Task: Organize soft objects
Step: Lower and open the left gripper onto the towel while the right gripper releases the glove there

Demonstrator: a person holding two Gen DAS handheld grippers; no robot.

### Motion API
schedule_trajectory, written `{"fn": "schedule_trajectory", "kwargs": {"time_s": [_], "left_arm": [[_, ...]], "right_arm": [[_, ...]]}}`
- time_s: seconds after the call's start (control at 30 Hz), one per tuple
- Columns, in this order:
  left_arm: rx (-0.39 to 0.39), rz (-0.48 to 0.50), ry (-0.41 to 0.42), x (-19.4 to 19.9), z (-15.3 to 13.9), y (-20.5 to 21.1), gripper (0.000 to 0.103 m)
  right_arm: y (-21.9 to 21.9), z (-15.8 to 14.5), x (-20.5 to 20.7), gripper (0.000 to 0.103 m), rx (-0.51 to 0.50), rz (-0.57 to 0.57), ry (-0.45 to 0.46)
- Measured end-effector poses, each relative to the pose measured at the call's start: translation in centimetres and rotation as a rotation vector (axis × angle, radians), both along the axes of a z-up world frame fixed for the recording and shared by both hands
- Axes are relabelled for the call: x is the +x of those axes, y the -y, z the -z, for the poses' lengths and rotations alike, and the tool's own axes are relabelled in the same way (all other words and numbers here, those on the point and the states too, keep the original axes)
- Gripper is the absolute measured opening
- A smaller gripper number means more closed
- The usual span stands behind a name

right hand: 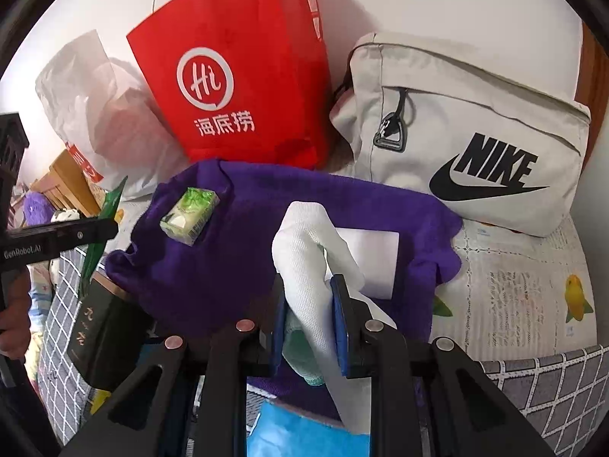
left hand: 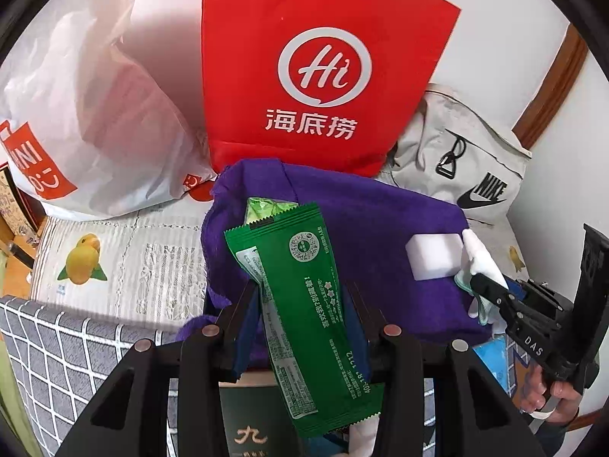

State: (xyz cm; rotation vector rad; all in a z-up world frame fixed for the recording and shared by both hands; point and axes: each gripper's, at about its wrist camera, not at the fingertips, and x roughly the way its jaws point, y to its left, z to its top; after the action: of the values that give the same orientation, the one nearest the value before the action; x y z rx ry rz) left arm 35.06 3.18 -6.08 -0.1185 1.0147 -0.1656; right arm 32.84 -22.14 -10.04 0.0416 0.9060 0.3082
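Observation:
My left gripper [left hand: 300, 289] is shut on a long green snack packet [left hand: 289, 251], which stands tilted between its fingers above a purple cloth [left hand: 380, 221]. On the purple cloth [right hand: 266, 198] lie a small light-green pack [right hand: 190, 217] and a white block [right hand: 377, 255]. My right gripper [right hand: 308, 285] is shut on a white mesh cloth [right hand: 304, 236] with a pale green edge, hanging just over the white block. In the left wrist view the right gripper [left hand: 491, 289] shows at the right edge of the purple cloth, with a hand on its handle.
Behind the cloth stand a red paper bag [left hand: 323, 57], a white plastic bag [left hand: 95, 95] and a grey Nike bag [right hand: 475, 133]. A dark green box [right hand: 102, 327] and a blue packet [right hand: 304, 430] lie close below the grippers. A lemon-print cover [right hand: 514, 297] and a checked cloth [left hand: 57, 342] cover the surface.

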Motion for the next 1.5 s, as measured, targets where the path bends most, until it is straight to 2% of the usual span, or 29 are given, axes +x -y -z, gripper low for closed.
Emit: {"fn": "schedule_trajectory", "kwargs": {"time_s": [0.53,0.73,0.93,1.27,1.5], "left_arm": [[0.033,-0.013,-0.026,4.9,2.8,-0.2,0.04],[0.079,-0.014,-0.063,6.0,4.7,0.1,0.04],[0.09,-0.007,-0.097,6.6,6.2,0.4,0.04],[0.094,-0.009,-0.101,7.3,7.1,0.5,0.042],[0.08,-0.009,-0.108,7.4,7.5,0.3,0.044]], "right_arm": [[-0.1,2.4,2.1,0.023,-0.021,-0.029,-0.059],[-0.2,2.7,2.2,0.023,-0.039,-0.031,-0.06],[-0.7,3.0,2.4,0.024,-0.057,-0.042,-0.061],[-0.8,3.1,2.5,0.025,-0.068,-0.057,-0.057],[-0.8,3.0,2.6,0.031,-0.056,-0.067,-0.061]]}}
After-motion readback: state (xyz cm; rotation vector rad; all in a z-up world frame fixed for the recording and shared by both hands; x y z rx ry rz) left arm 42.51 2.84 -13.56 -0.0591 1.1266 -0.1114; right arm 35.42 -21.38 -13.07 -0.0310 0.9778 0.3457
